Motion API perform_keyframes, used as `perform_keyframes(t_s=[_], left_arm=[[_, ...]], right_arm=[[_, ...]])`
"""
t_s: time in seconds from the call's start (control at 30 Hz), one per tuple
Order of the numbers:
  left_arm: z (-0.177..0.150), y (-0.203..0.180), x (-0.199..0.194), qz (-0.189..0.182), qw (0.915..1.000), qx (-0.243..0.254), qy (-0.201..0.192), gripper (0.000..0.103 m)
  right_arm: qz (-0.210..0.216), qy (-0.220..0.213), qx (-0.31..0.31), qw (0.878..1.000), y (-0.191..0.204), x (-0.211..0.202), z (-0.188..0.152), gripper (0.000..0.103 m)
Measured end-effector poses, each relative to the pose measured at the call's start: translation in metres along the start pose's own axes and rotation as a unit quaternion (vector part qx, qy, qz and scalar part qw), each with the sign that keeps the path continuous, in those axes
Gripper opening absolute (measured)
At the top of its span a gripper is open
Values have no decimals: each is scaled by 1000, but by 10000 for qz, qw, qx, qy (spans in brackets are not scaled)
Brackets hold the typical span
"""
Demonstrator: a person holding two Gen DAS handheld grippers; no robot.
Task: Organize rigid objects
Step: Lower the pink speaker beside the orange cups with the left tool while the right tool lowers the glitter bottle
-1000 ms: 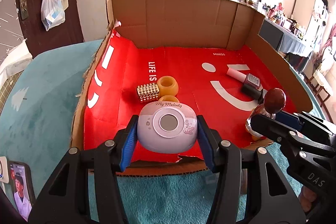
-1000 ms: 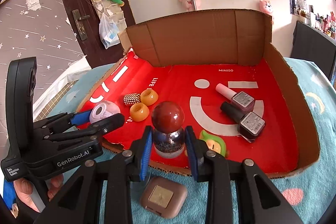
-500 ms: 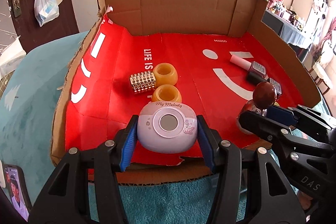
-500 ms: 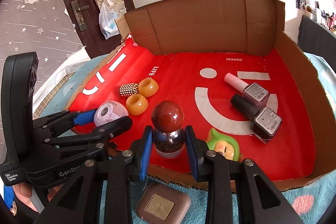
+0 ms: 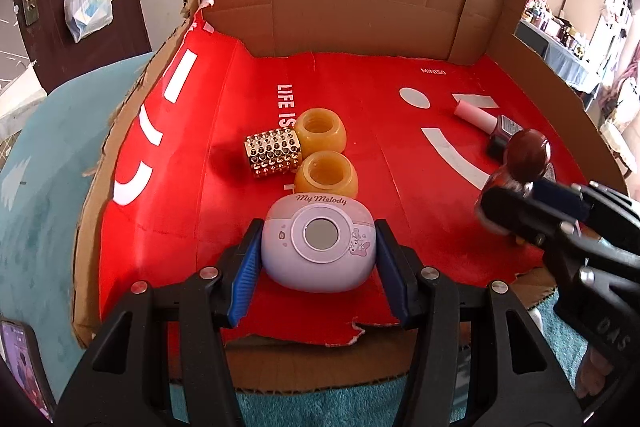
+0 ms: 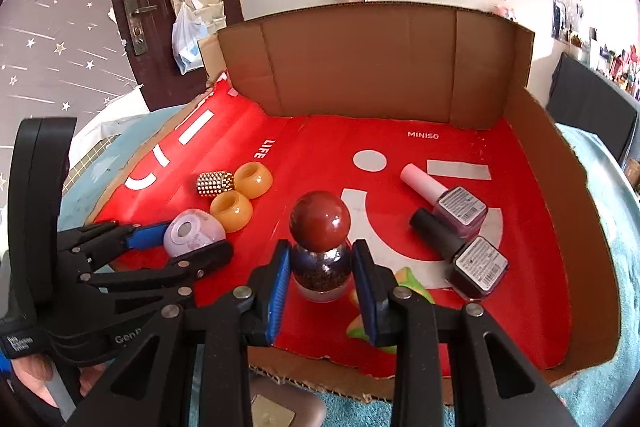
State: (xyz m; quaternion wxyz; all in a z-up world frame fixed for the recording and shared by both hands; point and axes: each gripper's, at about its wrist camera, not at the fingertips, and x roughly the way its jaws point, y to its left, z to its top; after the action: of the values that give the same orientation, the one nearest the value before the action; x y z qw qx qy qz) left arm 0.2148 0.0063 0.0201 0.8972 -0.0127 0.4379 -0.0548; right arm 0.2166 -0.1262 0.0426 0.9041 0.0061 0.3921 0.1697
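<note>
My left gripper (image 5: 318, 253) is shut on a lilac "My Melody" case (image 5: 319, 241), low over the front of the red-lined cardboard tray (image 5: 168, 187). It also shows in the right wrist view (image 6: 192, 233). My right gripper (image 6: 322, 277) is shut on a glitter bottle with a round red cap (image 6: 320, 247), over the tray's front middle; that bottle shows at the right in the left wrist view (image 5: 524, 155).
In the tray lie two amber rings (image 5: 322, 131) (image 5: 326, 177), a gold studded cylinder (image 5: 273, 153), two nail polish bottles (image 6: 448, 199) (image 6: 468, 255) and a green-yellow toy (image 6: 404, 283). A brown compact (image 6: 276, 407) lies on the teal cloth. A phone (image 5: 24, 363) lies at left.
Both grippers have moved forward and over the tray's front edge with their objects still held. The tray's contents have not moved.
</note>
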Motion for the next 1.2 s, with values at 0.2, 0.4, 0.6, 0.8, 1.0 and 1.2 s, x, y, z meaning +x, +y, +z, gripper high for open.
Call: perform_keyframes(t_s=[0.2,0.4,0.6,0.8,1.0,1.2], left_arm=[[2,5,2,52,10000,-35,-22,51],[3,3,3,98,9999,10,-40,51],[5,-2,6,170,9998,97,-73,51],[5,-1,6,152,9998,97,-78,51],[6,0,6,171,9998,63,-74,51],[5,2,5,165,9998,25,-58,53]], right_arm=[[307,230,-5,9993,10,11,-2,33],[72,182,-76,9998,9,17,-2,33],[23,178,-67,9998,8,19,2,33],[-31,177,-175,9997,12,19,-1,33],[8,174,-102,9998,10,18,0,33],[70,184,-67,9998,9,17,0,33]])
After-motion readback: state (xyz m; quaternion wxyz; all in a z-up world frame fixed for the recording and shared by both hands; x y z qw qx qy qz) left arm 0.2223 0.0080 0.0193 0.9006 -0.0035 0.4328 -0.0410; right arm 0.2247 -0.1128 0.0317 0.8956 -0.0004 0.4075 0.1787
